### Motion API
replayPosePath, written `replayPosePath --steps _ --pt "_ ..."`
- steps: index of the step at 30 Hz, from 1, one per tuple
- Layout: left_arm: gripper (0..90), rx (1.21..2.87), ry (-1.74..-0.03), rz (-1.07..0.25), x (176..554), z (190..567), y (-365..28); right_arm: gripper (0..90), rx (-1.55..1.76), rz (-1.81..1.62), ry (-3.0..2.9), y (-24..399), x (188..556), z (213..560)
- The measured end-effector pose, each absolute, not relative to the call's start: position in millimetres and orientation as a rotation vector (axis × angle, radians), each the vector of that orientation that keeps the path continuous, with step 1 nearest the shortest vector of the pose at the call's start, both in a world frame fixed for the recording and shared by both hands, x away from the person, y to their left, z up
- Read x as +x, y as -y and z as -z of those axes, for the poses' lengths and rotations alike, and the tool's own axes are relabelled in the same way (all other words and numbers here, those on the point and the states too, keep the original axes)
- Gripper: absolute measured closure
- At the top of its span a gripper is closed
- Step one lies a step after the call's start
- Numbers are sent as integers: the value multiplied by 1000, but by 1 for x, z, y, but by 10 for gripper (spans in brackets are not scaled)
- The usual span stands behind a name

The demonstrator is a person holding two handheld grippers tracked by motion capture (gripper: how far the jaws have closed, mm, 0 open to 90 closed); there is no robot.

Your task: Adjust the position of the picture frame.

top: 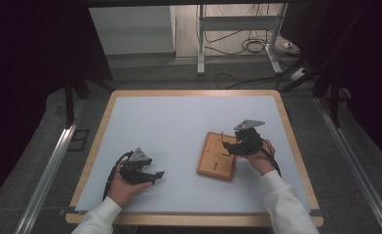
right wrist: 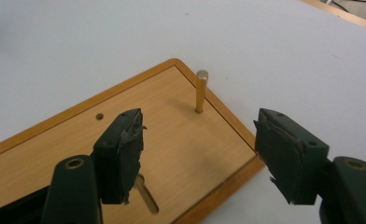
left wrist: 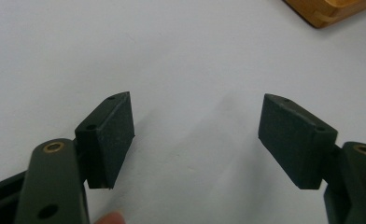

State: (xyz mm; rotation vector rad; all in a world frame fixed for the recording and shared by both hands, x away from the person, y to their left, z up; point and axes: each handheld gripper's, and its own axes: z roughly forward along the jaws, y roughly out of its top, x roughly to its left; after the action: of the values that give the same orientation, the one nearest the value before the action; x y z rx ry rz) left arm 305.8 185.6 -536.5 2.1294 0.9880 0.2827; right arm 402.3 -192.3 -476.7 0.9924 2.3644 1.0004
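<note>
Wooden board (top: 217, 156) with upright peg (right wrist: 201, 91) lies under right gripper (right wrist: 197, 149), jaws wide, empty; left gripper (left wrist: 197, 140) likewise.

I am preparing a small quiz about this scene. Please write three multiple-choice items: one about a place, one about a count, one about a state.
1. Where does the flat rectangular wooden board lie on the white table mat?
A. under the left gripper
B. on the person's right side, below the right gripper
C. at the far left corner

2. How many upright brass-coloured pegs stand on the board in the right gripper view?
A. one
B. three
C. five

3. How are the jaws of the left gripper?
A. shut on a peg
B. shut on nothing
C. open, holding nothing

Answers: 1 B, the high view shows the right gripper over the board; 2 A, a single peg stands near the board's edge; 3 C, bare mat shows between the spread jaws.
</note>
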Motion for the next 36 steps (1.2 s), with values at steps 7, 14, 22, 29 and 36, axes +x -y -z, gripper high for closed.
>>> replayPosePath --steps 7,14,22,29,36 --pt "265 2131 -971 -279 306 537 -188 433 994 -1033 -2432 183 424 480" --pt "265 2128 -960 -280 305 536 -187 545 992 -987 -2464 176 440 492" --pt "265 2130 -963 -281 306 536 -187 734 966 -999 -2482 176 453 500" --pt "265 2132 -959 -285 306 536 -187 839 907 -1023 -2512 174 454 503" --pt "265 2131 -959 -286 306 536 -187 846 918 -1025 -2517 175 454 501"
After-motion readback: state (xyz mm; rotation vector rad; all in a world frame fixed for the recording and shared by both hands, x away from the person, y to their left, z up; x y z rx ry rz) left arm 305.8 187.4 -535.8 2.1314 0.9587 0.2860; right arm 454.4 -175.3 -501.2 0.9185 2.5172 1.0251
